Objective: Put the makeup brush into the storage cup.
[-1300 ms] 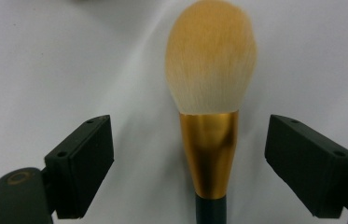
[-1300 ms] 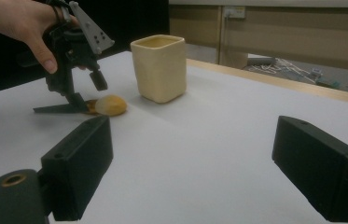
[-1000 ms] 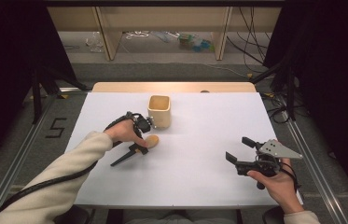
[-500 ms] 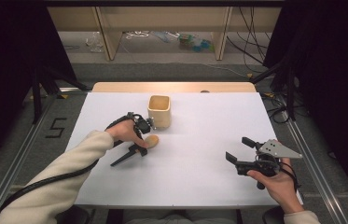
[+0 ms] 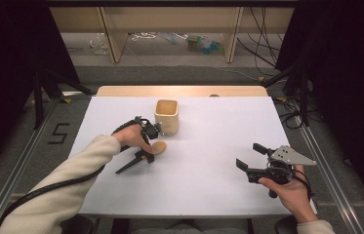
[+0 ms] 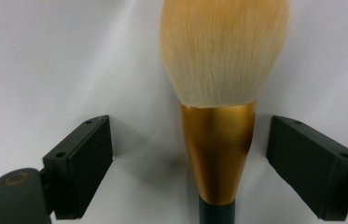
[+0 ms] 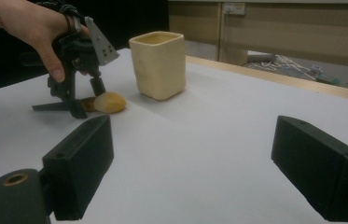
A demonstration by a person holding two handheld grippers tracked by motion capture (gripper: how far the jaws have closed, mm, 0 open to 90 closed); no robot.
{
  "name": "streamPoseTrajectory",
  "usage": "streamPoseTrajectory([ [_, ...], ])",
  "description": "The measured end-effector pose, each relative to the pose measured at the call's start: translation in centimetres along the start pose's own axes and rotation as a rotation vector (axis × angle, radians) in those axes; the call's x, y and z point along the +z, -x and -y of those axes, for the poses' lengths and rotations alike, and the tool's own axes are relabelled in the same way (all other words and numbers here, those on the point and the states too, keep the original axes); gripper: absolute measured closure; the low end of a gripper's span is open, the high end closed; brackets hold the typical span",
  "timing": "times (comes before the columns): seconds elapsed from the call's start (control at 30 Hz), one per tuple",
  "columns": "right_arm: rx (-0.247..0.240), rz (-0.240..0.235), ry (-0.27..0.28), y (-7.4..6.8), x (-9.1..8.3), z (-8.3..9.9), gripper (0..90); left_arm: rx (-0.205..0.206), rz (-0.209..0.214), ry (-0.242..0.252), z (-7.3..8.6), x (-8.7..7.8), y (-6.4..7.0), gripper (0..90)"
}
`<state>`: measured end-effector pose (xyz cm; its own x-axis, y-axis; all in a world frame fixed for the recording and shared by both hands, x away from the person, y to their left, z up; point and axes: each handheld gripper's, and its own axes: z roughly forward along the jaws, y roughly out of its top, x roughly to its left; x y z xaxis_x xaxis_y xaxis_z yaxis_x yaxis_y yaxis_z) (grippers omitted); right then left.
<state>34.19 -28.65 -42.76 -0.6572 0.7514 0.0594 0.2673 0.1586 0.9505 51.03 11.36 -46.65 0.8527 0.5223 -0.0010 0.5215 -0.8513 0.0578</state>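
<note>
Right now the work stands at the grasp itself: the left gripper [image 5: 146, 150] is lowered over a makeup brush [image 5: 143, 157] that lies flat on the white table [image 5: 209, 195] just in front of the cream square cup [image 5: 166, 117], and its jaws are spread, one on either side of the gold ferrule [image 6: 218, 149] without touching it. In the left gripper view the ferrule sits a little nearer the right-hand jaw than the other, so the next move, as I judge it, calls for a slight centring and then a firm close on that ferrule or the dark handle just behind it, not on the soft bristles. The brush's long axis runs aslant to the cup: its tan bristle head [image 5: 158, 146] points toward the cup and to the person's right, while the dark handle [image 5: 128, 166] trails away from the cup toward the person. The right gripper [image 5: 252, 160] rests well to the right of the cup, jaws apart and grasping nothing.
</note>
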Motion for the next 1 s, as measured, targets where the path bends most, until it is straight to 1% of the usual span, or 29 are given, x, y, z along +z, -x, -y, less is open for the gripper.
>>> streamPoseTrajectory([
  [0.03,-0.002,-0.006,0.047,0.02,0.40,0.13,14.0,-0.001,0.001,0.002,0.03,0.01,-0.01,13.8],
  [0.1,0.017,-0.016,0.039,-0.09,0.37,0.14,14.0,-0.005,0.001,0.004,0.07,-0.01,0.00,13.9],
  [0.3,0.017,-0.015,0.037,-0.09,0.38,0.14,14.1,-0.004,0.002,0.000,0.00,-0.07,0.06,16.0],
  [0.33,0.016,-0.014,0.037,-0.09,0.39,0.15,14.0,-0.005,0.000,0.006,0.01,-0.03,0.10,16.6],
  [0.43,0.017,-0.015,0.037,-0.10,0.38,0.14,14.1,-0.006,0.002,0.004,-0.04,-0.10,0.15,19.3],
  [0.57,0.019,-0.015,0.035,-0.09,0.37,0.15,14.1,0.006,0.002,-0.003,-0.13,-0.25,0.23,22.4],
  [0.6,0.014,-0.014,0.037,-0.09,0.38,0.15,14.2,-0.012,0.009,-0.003,-0.12,-0.26,0.39,25.2],
  [0.7,0.015,-0.013,0.035,-0.10,0.38,0.15,14.2,0.005,0.005,-0.002,-0.23,-0.48,0.27,30.9],
  [0.83,0.017,-0.014,0.027,-0.10,0.34,0.14,14.2,0.008,0.003,-0.001,-0.23,-0.58,0.21,37.9],
  [0.87,0.016,-0.014,0.028,-0.11,0.35,0.14,14.2,0.003,0.005,0.004,-0.23,-0.63,0.26,40.2],
  [1.0,0.018,-0.015,0.026,-0.10,0.34,0.15,14.3,0.011,0.008,0.001,-0.28,-0.81,0.16,50.6],
])
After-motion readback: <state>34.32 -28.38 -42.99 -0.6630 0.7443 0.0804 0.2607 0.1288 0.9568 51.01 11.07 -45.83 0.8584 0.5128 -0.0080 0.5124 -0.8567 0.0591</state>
